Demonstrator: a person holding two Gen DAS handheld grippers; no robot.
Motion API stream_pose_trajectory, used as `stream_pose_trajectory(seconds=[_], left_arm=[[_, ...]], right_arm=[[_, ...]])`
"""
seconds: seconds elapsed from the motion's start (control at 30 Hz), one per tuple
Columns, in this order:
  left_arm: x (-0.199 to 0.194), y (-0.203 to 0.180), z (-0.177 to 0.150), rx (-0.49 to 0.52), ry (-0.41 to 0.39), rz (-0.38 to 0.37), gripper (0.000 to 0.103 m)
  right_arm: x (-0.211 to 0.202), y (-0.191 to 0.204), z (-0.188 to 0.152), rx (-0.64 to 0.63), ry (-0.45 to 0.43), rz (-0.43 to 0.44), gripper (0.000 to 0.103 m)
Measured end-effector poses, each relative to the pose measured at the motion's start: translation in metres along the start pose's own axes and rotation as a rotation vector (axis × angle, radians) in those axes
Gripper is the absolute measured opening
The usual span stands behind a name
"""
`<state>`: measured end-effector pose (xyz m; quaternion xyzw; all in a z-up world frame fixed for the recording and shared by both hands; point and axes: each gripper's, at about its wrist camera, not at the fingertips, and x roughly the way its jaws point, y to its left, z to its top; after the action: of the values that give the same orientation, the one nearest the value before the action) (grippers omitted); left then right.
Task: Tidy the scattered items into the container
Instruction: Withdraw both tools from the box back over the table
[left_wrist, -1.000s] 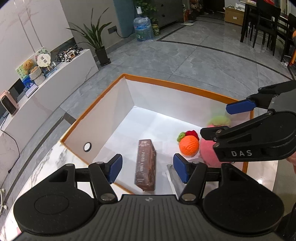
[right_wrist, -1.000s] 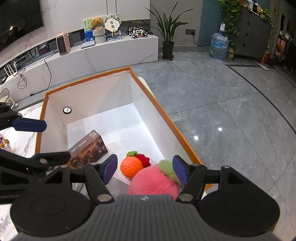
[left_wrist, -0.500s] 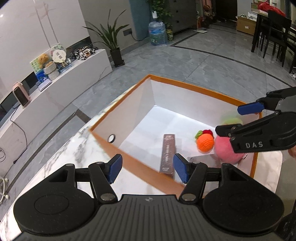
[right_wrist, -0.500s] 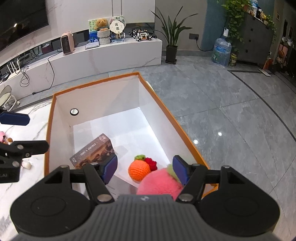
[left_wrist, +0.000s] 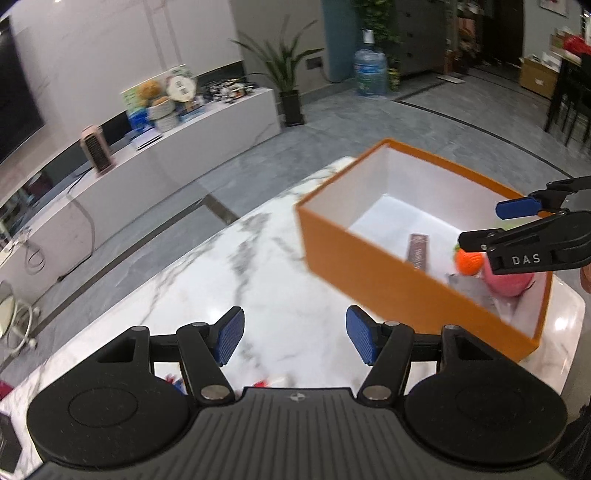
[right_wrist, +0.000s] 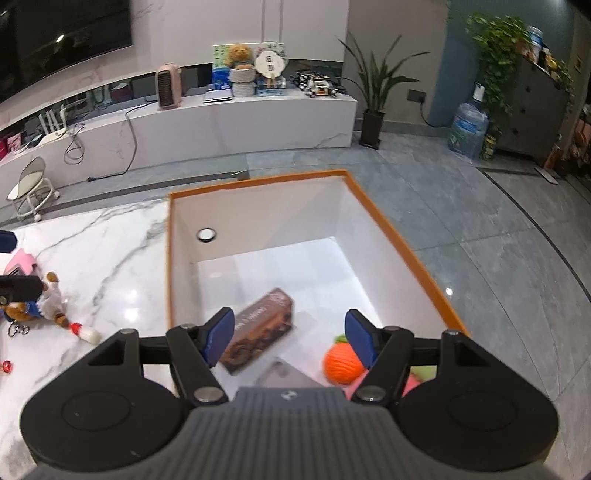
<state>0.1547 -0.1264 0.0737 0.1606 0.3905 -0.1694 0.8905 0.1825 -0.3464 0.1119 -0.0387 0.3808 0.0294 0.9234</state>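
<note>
in orange box (right_wrist: 399, 236): pink plush (left_wrist: 508, 282) half hidden behind right claw (right_wrist: 288, 334); both claws wide, empty.

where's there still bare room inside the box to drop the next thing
The far half of the orange box's floor, between the brown card box and the wall with the round hole, is bare. The near end is crowded: orange crochet fruit, pink plush.

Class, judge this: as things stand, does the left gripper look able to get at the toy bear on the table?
Probably yes. The left gripper is open, holds nothing and hangs over bare marble outside the orange box. The toy bear lies in the open on the table, nothing stacked on it or walling it off.
</note>
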Motion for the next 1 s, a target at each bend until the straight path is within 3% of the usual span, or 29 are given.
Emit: stream_pose_trajectory(seconds=[0.3, 1.0], left_arm=[[-0.024, 0.052, -0.035, -0.094, 0.008, 0.041, 0.072], [-0.062, 0.116, -0.107, -0.254, 0.019, 0.108, 0.077]], right_arm=[[-0.006, 0.037, 0.003, -0.066, -0.061, 0.029, 0.071], [-0.004, 0.116, 0.005, -0.172, -0.064, 0.092, 0.072]])
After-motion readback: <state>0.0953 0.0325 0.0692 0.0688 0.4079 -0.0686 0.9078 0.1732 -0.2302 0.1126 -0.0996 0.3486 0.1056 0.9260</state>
